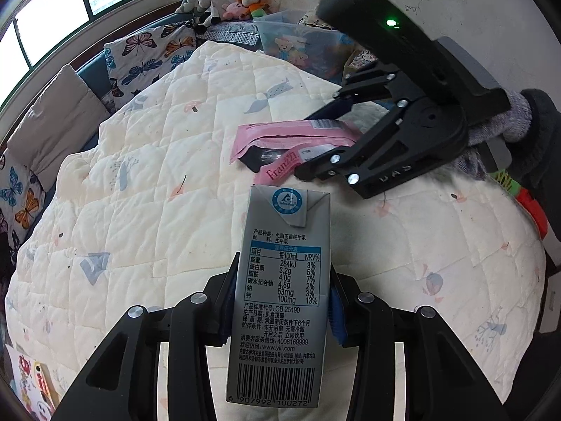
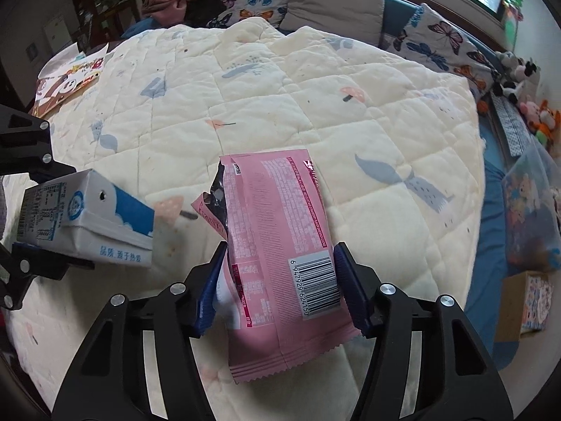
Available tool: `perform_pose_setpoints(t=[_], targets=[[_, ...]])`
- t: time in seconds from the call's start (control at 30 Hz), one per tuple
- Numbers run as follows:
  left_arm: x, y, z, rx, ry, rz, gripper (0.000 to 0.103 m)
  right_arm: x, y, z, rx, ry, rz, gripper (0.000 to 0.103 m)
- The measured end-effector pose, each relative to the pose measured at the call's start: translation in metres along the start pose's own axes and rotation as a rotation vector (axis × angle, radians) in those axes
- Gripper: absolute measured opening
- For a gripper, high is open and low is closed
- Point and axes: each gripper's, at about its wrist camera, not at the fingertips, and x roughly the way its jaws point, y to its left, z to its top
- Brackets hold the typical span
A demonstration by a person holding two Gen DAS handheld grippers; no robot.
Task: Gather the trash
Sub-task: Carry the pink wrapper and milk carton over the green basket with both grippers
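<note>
Bed quilt (image 2: 315,80): the big cream quilt covers the bed, and every spot below is told from it.
Pillows (image 2: 336,3): butterfly and grey ones lie at the far edge of the quilt; leave them.
Clear box (image 1: 298,40): it sits past the quilt's corner, next to the soft toys (image 1: 224,0). It looks like a toy box, not a bin.
Left tool (image 1: 280,310): it is clenched on the milk carton (image 1: 280,280), a blue pad pressed on each side, and the carton is up off the quilt.
Right tool (image 2: 277,280): it sits around the pink wrapper (image 2: 280,238), which rests on the middle of the quilt. The right pad touches the edge by the barcode. The left pad looks just off the torn side.
Your step now: I think you are closing on the wrapper. Squeeze until it bends a little between the pads, then lift slowly.
Watch out: the wrapper is thin and soft, so it may fold or slip out. Keep your left hand still so the carton does not bump it.
Hard to see: I cannot tell if the left pad is pressing yet. The wrapper's front is hidden. No trash bin shows in either view. I cannot tell if the carton is empty.
</note>
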Motion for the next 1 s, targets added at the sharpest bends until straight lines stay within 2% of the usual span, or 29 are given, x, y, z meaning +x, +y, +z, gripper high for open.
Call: perform_pose_setpoints(t=[0.3, 0.63, 1.0], targets=[[-0.008, -0.041, 0.008, 0.022, -0.022, -0.021, 0.041, -0.048, -0.003, -0.055, 0.148, -0.027, -0.061, 0.06], [-0.015, -0.111, 0.015, 0.049, -0.053, -0.047, 0.041, -0.109, -0.012, -0.139, 0.314, -0.059, -0.155, 0.06], [-0.018, -0.174, 0.016, 0.0, -0.066, -0.079, 0.041, -0.173, -0.036, -0.233, 0.509, -0.093, -0.224, 0.06]])
